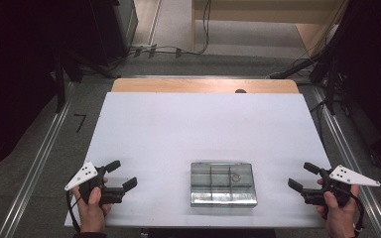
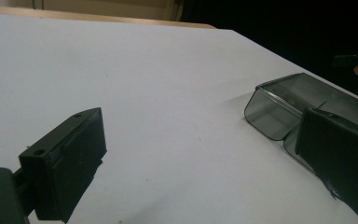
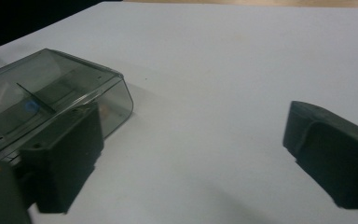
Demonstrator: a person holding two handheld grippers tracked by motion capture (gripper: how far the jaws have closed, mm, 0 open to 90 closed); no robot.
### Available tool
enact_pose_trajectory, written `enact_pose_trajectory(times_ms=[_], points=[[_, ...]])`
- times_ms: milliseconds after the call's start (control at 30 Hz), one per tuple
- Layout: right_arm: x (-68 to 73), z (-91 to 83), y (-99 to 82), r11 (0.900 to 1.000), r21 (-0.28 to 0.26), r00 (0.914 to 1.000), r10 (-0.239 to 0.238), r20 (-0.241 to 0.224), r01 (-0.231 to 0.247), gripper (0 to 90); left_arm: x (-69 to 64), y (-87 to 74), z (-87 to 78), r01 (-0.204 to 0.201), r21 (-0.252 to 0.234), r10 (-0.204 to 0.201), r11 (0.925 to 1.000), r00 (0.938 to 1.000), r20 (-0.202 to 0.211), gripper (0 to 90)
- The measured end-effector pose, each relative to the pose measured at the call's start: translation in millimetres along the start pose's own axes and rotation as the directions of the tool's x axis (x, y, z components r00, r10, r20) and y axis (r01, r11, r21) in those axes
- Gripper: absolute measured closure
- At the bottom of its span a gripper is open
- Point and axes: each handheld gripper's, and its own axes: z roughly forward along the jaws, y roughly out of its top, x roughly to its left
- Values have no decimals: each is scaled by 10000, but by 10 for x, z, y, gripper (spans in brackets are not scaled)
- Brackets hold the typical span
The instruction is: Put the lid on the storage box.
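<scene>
A clear plastic box (image 1: 222, 183) with small compartments lies flat on the white table (image 1: 178, 129), close to the near edge and about midway between the two hands. Its lid is shut, and dividers show through the top; a small ring-shaped item (image 1: 235, 177) sits in a compartment toward the right side of the box in the high view, though what it is cannot be told. The left gripper (image 1: 121, 175) rests low over the table at the near left corner, held in the person's left hand (image 1: 93, 203), well apart from the box. Its fingers stand wide apart with nothing between them; in the left gripper view bare table lies between the two black jaws and the box (image 2: 289, 105) shows beyond the right-hand one. The right gripper (image 1: 302, 177) sits at the near right corner in the person's right hand (image 1: 338, 208), also well apart from the box, its tips pointing toward it. Its fingers are likewise spread wide and hold nothing; in the right gripper view the box (image 3: 51, 100) lies behind the left-hand jaw, with a small blue spot (image 3: 30, 106) visible through the lid. A strip of wooden tabletop (image 1: 203, 85) shows past the far edge of the white surface.
</scene>
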Motion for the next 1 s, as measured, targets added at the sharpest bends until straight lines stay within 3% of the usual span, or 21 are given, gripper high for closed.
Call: enact_pose_trajectory(times_ms=[300,400,533,767,1000], points=[[-82,-54,-25,9990,-421,9999,156,-36,-158,0,31,-31,-37,-410,-82,409,9991,9991,-135,9],[-117,-63,-44,9985,-492,9995,254,184,-244,0,72,-56,-26,-267,-136,266,9996,9996,-66,9],[-160,-40,-92,9977,-455,9986,516,105,-510,0,84,-73,1,-172,-147,171,9997,9998,-28,9],[-117,-3,-135,9995,-250,9992,205,341,-197,0,66,-86,41,-269,-56,268,9996,9995,-172,9],[-124,8,-156,9984,-341,9979,472,441,-457,0,67,-99,30,-223,-232,217,9995,9994,-277,9]])
